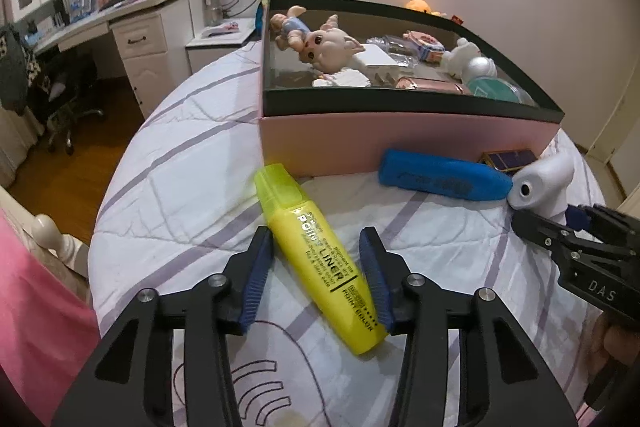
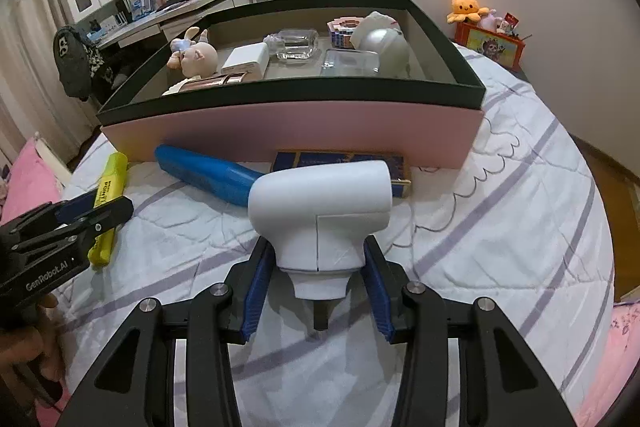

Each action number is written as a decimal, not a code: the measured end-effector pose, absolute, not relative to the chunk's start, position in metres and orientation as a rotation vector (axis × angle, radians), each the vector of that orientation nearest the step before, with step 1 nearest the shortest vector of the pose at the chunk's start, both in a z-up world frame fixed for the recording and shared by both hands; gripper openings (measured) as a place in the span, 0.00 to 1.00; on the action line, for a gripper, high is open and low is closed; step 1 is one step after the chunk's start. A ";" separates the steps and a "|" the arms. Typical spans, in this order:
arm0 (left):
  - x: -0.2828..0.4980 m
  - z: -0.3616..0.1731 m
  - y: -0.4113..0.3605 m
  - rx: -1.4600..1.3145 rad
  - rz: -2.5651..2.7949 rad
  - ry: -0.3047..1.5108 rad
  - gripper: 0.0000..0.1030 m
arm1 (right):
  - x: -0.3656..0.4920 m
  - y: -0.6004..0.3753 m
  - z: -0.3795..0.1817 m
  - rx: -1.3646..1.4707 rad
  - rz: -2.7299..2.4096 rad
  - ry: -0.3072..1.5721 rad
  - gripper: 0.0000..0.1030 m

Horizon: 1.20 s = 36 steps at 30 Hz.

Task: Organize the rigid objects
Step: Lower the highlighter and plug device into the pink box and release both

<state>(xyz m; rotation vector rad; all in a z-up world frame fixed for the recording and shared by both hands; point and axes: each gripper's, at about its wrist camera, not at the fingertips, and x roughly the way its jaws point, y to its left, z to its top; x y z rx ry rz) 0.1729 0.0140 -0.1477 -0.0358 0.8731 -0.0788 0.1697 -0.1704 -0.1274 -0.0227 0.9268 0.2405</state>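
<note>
The pink box [image 2: 288,131] with a dark rim sits on the quilted bed [image 2: 500,227] and serves as the landmark; inside it lie a pig doll [image 2: 198,57], a white block [image 2: 246,61], clear glass pieces [image 2: 296,45] and a silver-white rounded thing [image 2: 386,47]. In front of the box's near wall, the white nozzle-shaped device [image 2: 320,203] stands between the fingers of the right gripper [image 2: 319,259], its blue pads pinching the narrow neck on both sides while the wide head points toward the box. This gripper tilts downward toward the bed in front of the box. Against the same wall lies a blue marker [image 1: 444,177], its tip touching the white device, and just beside it a dark blue flat case [image 2: 340,163] partly hidden behind the device's head. Toward the box's left corner, the yellow highlighter [image 1: 320,263] lies slantwise on the quilt, cap toward the box, running between the fingers of the left gripper [image 1: 318,259]. The right pad touches the barrel; whether the left pad presses it I cannot tell. This gripper also slants down at the bed. A hand [image 2: 28,339] shows behind the left gripper.
</note>
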 end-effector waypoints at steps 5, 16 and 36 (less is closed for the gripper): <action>0.169 -0.146 0.025 -0.113 -0.144 0.875 0.25 | 0.164 -0.179 -0.124 0.016 0.247 0.912 0.38; 0.154 -0.126 0.018 -0.091 -0.173 0.837 0.25 | 0.151 -0.192 -0.101 0.073 0.267 0.870 0.38; 0.223 -0.040 0.006 -0.030 -0.184 0.666 0.25 | 0.220 -0.184 -0.023 0.040 0.311 0.715 0.38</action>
